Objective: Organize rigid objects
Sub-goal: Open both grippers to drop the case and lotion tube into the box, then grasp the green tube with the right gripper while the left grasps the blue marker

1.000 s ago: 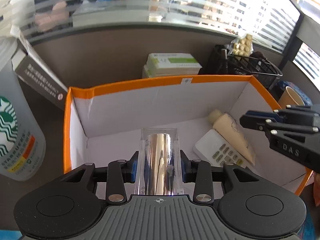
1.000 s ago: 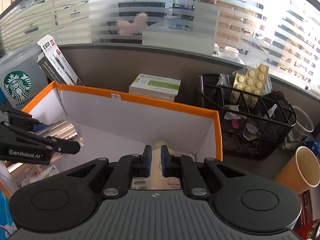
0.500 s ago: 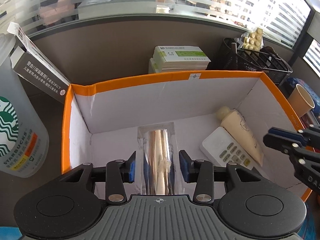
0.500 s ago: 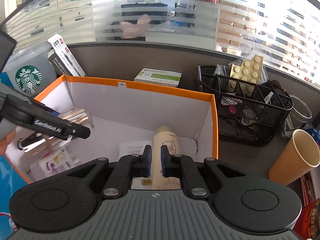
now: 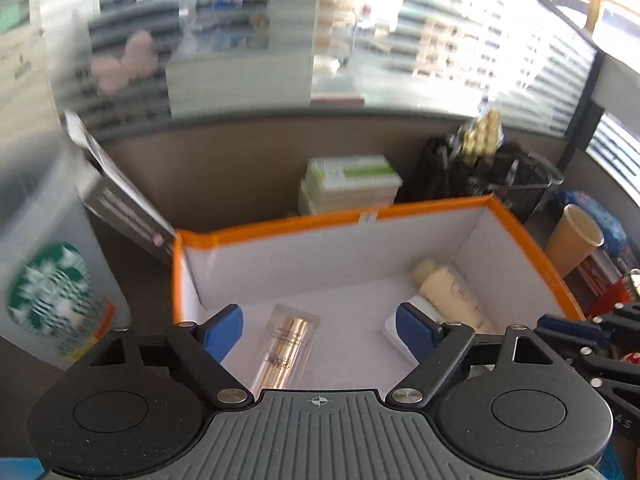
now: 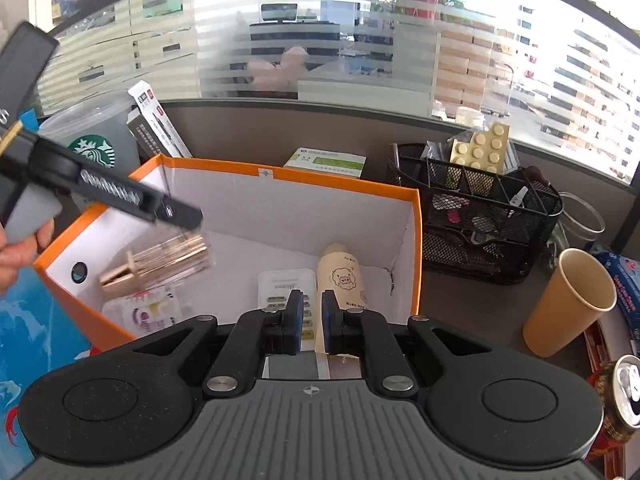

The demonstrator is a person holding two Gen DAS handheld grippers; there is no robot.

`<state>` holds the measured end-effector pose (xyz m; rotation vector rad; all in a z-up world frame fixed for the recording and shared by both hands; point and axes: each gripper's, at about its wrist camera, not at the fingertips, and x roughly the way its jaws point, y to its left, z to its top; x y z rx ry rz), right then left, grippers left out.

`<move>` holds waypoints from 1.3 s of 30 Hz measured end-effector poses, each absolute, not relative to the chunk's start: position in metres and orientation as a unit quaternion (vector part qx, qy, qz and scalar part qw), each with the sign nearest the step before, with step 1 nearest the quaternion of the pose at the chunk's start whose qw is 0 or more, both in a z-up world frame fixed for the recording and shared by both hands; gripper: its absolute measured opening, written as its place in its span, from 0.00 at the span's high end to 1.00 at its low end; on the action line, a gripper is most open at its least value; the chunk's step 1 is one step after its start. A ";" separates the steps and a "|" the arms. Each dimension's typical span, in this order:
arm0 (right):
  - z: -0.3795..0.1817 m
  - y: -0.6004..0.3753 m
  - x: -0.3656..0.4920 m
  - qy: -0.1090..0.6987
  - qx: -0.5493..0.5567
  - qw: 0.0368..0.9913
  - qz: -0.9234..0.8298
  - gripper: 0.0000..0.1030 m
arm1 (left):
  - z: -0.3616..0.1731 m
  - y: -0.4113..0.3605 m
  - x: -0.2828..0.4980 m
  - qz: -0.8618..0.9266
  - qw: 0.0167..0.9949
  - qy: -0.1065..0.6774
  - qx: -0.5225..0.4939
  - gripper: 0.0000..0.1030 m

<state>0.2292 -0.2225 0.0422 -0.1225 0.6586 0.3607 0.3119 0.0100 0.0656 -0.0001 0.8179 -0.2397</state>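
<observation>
My left gripper point(image 5: 318, 330) is opening above the orange-rimmed box point(image 5: 420, 208), blurring the gold tube in its clear case point(image 5: 286, 346), which lies flat inside, long axis toward the box's back wall; my right gripper point(image 6: 311, 326) stays clenched, empty.

box point(image 6: 340, 184): matt white card, orange rim | tube point(image 5: 286, 346): glossy gold metal, clear plastic case

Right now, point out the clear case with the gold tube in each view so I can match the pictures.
Left wrist: clear case with the gold tube, low centre, on the box floor between the opening blue fingers.
Right wrist: same case, left of centre, under the left gripper.
Shared landmark: the orange-rimmed box.
</observation>
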 end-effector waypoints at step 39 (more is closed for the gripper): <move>-0.037 -0.191 0.099 0.373 -0.038 0.879 0.294 0.66 | -0.010 0.027 0.095 -0.336 0.884 0.298 0.130 0.01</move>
